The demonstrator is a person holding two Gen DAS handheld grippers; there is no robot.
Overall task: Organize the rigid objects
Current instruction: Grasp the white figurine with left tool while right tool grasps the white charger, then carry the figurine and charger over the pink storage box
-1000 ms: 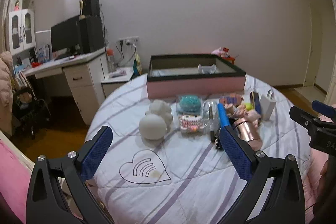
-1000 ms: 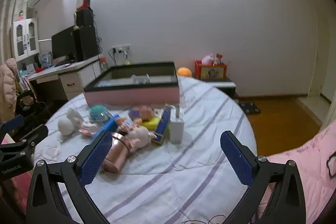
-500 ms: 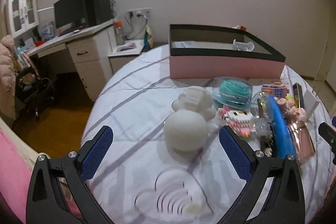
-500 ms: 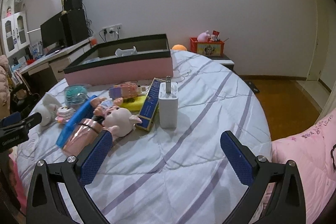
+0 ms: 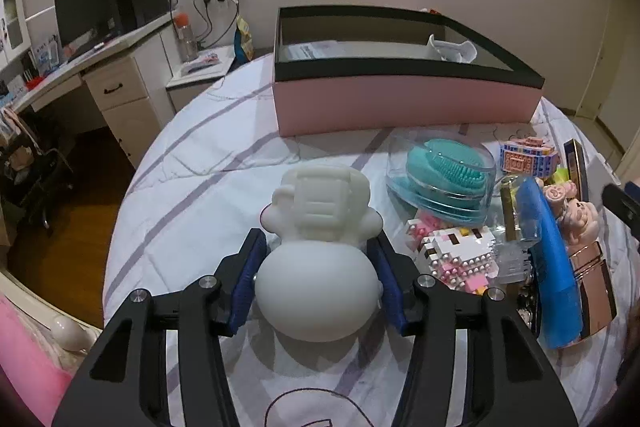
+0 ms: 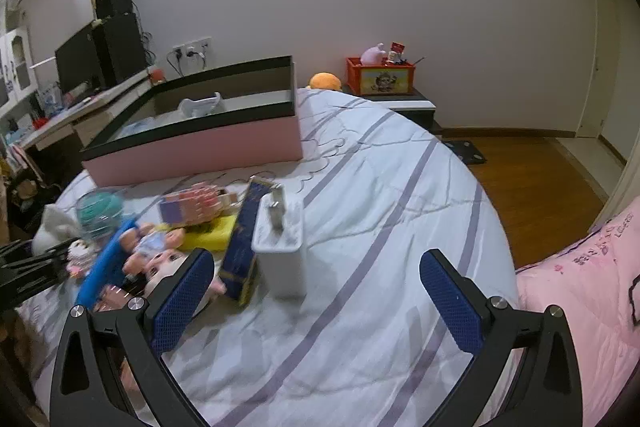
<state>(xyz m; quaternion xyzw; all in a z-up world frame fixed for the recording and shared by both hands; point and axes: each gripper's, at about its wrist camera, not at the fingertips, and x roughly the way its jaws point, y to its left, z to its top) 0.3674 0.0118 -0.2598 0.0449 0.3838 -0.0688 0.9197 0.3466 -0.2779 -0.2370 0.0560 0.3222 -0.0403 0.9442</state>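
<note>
White and smooth, the figurine (image 5: 318,259) lies on the bedspread (image 5: 208,187) between our left gripper (image 5: 318,283)'s closing pads while our right gripper (image 6: 316,291) hangs open near the charger (image 6: 280,247); next, we judge, comes lifting it into the pink box (image 5: 400,103).

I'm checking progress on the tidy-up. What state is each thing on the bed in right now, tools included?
Left tool: closing around the white figure, pads at its sides.
White figure: lying on the bedspread, not lifted.
Right tool: open, empty, near the white charger.
White charger: standing upright, prongs up.
Pink box: open-topped, a white item inside.
Teal brush case: clear lid closed.
Blue box: leaning against the charger.
</note>
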